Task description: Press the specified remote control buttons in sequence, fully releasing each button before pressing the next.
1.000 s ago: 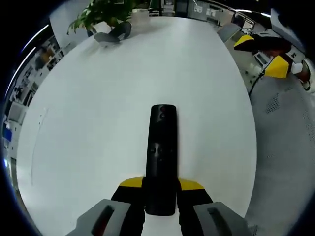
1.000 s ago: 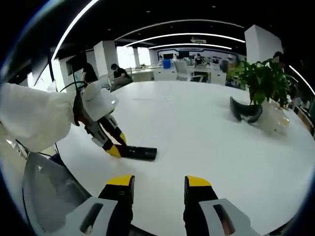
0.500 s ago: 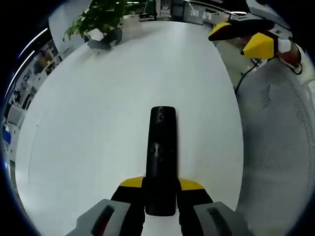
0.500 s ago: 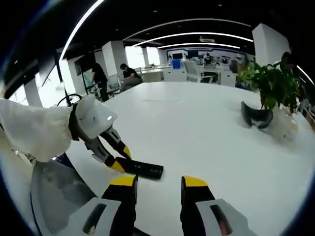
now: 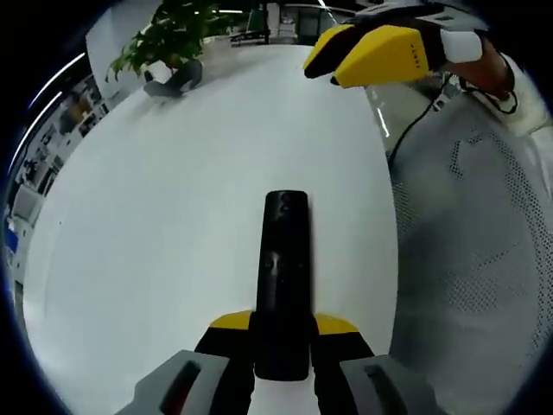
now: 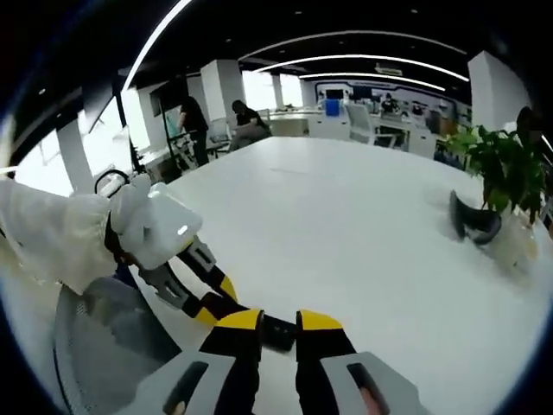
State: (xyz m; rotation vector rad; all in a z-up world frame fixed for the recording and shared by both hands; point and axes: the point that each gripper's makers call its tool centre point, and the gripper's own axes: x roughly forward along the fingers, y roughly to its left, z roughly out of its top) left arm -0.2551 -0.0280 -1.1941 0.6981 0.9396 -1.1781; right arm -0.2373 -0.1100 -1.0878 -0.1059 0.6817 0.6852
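Clamping the near end of the remote (image 5: 283, 285) between narrow yellow-tipped fingers (image 5: 231, 322), the left gripper (image 5: 282, 327) holds it flat on the white table (image 5: 155, 216), long axis running straight ahead from the jaws, buttons facing up; the right gripper (image 6: 277, 321), its fingers nearly closed on nothing, hovers just above the remote's far end (image 6: 278, 331), so it is the nearer one to press; a plant (image 5: 164, 30) stands well beyond.

Yellow-tipped black jaws on grey mounts are seen on the left gripper (image 5: 281, 333) and right gripper (image 6: 278, 327); a white sleeve (image 6: 47, 233) and black cable (image 5: 415, 121) are worn.
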